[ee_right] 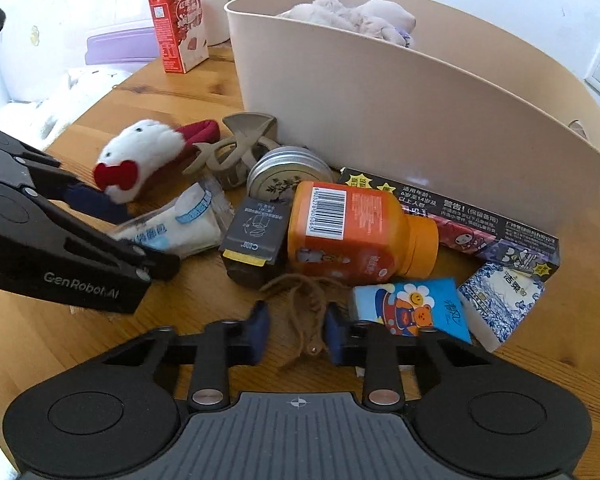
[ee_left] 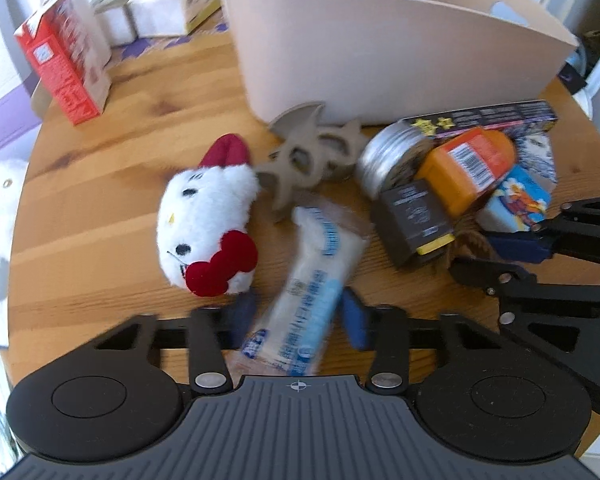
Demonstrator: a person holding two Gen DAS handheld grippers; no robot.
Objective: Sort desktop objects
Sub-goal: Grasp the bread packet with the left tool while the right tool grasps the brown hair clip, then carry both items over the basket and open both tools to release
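Observation:
A white-and-blue wrapped packet (ee_left: 312,280) lies on the round wooden table (ee_left: 120,152). My left gripper (ee_left: 299,316) is shut on its near end, with a blue pad pressed against each side; the right wrist view shows the same grip on the packet (ee_right: 188,216) from the side. My right gripper (ee_right: 297,330) points down over a loose bundle of brown twine (ee_right: 304,312). Its jaws stand narrow around the twine, with a gap still showing at the left pad (ee_right: 260,328). A white plush cat (ee_left: 208,220) with a red bow lies just left of the packet.
A tall beige bin (ee_right: 420,112) holding soft toys stands behind the pile. In the pile are a hair claw (ee_right: 236,148), a round tin (ee_right: 288,168), an orange bottle (ee_right: 352,232), a small dark box (ee_right: 256,232), two tissue packs (ee_right: 416,308) and a long dark box (ee_right: 480,216). A red carton (ee_left: 64,60) stands far left.

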